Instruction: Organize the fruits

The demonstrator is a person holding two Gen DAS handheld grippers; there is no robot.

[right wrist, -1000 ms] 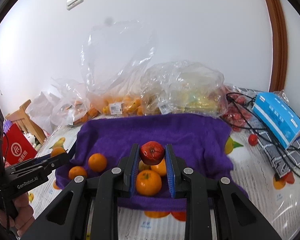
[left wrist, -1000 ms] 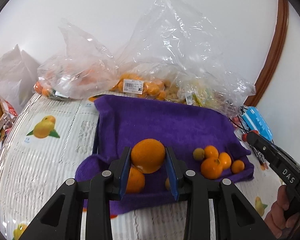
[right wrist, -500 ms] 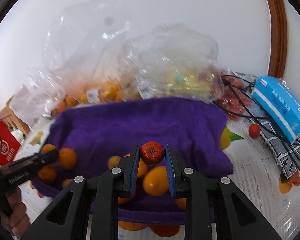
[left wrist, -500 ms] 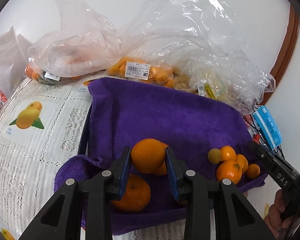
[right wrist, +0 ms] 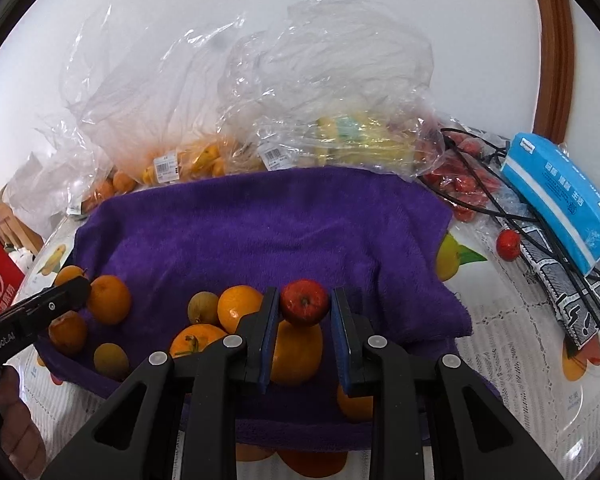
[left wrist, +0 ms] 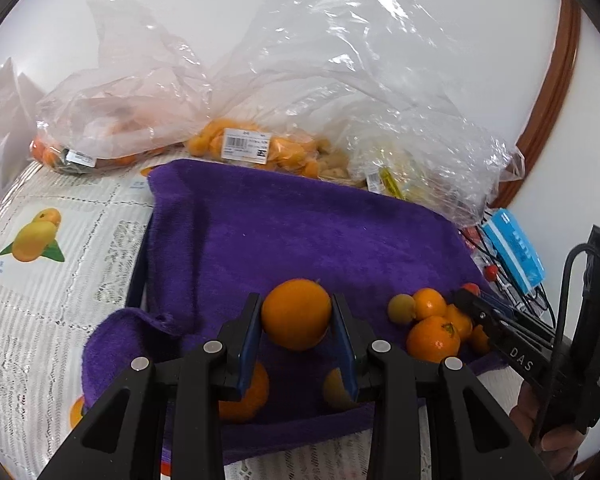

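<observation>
Both grippers have come down toward the purple towel (left wrist: 300,232) since the earlier frames, and each load now hangs just above the fruit already laid there. My left gripper (left wrist: 296,320) is clenched on an orange (left wrist: 296,314), its fingers (left wrist: 247,336) pressing the fruit's two sides at its widest part, which keeps a round, smooth load from rolling out. Two more oranges lie on the towel under that gripper, partly hidden by the fingers; this appears to be the large-orange group.

My right gripper (right wrist: 305,308) is clenched on a small red fruit (right wrist: 305,302), apple-like with a stem pit facing the camera. It is held near the fingertips (right wrist: 269,320), so little of the gripper need enter the pile below. Directly beneath it sits a cluster of oranges (right wrist: 296,352) and one dull yellow-green fruit (right wrist: 203,308).

Sorting seems to go by kind and size: big oranges at the towel's left, small mixed fruit at its right. Whether the red fruit belongs with that cluster I cannot tell. The towel serves as a soft, non-slip sorting pad on the bench (left wrist: 60,264); unsorted stock remains in the plastic bags (left wrist: 260,80) behind it.
</observation>
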